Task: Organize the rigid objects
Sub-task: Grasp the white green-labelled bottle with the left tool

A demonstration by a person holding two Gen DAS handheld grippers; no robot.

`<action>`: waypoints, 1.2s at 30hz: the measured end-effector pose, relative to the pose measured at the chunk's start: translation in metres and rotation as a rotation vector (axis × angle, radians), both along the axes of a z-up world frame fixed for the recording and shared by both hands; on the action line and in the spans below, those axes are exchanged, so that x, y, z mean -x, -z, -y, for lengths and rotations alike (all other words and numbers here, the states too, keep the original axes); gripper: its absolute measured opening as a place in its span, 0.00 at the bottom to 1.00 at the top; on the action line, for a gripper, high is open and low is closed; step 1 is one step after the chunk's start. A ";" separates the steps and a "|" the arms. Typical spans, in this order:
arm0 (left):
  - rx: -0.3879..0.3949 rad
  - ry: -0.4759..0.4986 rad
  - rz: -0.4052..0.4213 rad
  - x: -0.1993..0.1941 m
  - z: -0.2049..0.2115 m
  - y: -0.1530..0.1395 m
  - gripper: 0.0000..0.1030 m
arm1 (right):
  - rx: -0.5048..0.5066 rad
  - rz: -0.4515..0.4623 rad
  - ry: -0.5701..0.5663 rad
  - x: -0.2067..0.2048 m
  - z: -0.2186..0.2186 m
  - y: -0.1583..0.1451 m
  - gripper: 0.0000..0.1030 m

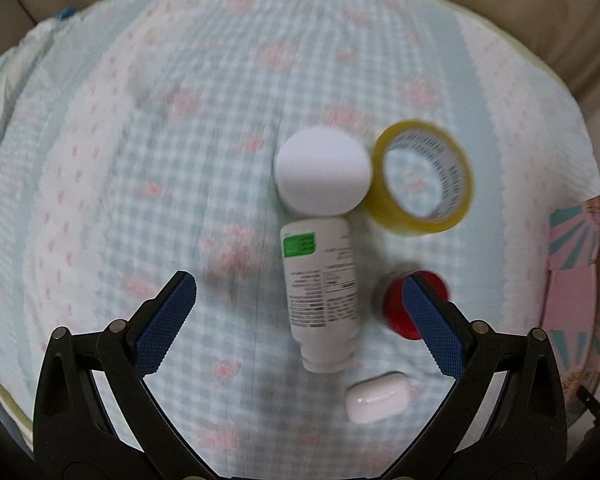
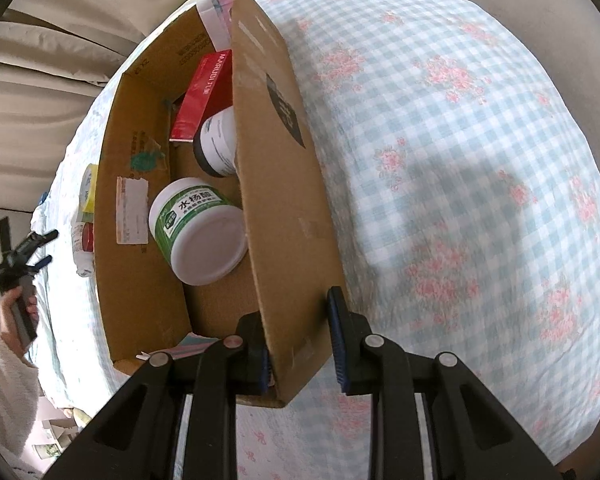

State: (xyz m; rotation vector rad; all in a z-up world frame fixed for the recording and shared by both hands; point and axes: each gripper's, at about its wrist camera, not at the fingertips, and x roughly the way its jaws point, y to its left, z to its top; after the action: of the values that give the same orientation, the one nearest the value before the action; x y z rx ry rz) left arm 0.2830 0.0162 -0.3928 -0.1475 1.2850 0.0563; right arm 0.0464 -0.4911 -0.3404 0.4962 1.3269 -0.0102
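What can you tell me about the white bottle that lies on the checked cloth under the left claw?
The white bottle looks like plastic and lies on its side on the checked cloth, neck toward the camera; no cap is visible on it. Its label bears a green patch and small print, blurred. Its far end meets the white-lidded jar. The left claw hangs open above it, not touching.

I note a bedsheet [image 1: 204,128] checked pale blue and white with pink flowers. On it: a white plastic bottle [image 1: 322,288] with a green label patch, a yellow tape roll [image 1: 422,178], a red round cap [image 1: 396,308]. The brown cardboard box [image 2: 284,208] holds a white jar [image 2: 198,230] with a green label and a red carton [image 2: 202,96].
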 end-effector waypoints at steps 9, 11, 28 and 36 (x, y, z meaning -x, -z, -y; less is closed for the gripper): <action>0.002 0.008 -0.085 -0.005 0.005 0.051 0.83 | -0.002 -0.014 0.020 -0.003 0.001 0.001 0.22; -0.008 0.015 -0.096 -0.006 0.009 0.057 0.79 | -0.003 -0.016 0.025 -0.004 0.001 0.001 0.22; 0.005 0.019 -0.092 -0.001 0.025 0.069 0.47 | -0.011 -0.024 0.053 -0.004 0.004 0.001 0.22; 0.016 -0.005 -0.016 0.015 0.016 0.028 0.46 | -0.009 -0.027 0.054 -0.004 0.003 0.002 0.22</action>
State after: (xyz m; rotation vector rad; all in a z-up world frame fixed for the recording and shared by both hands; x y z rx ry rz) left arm 0.2681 0.0001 -0.4208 -0.1643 1.3018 0.0510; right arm 0.0509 -0.4939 -0.3422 0.5410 1.3401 -0.0557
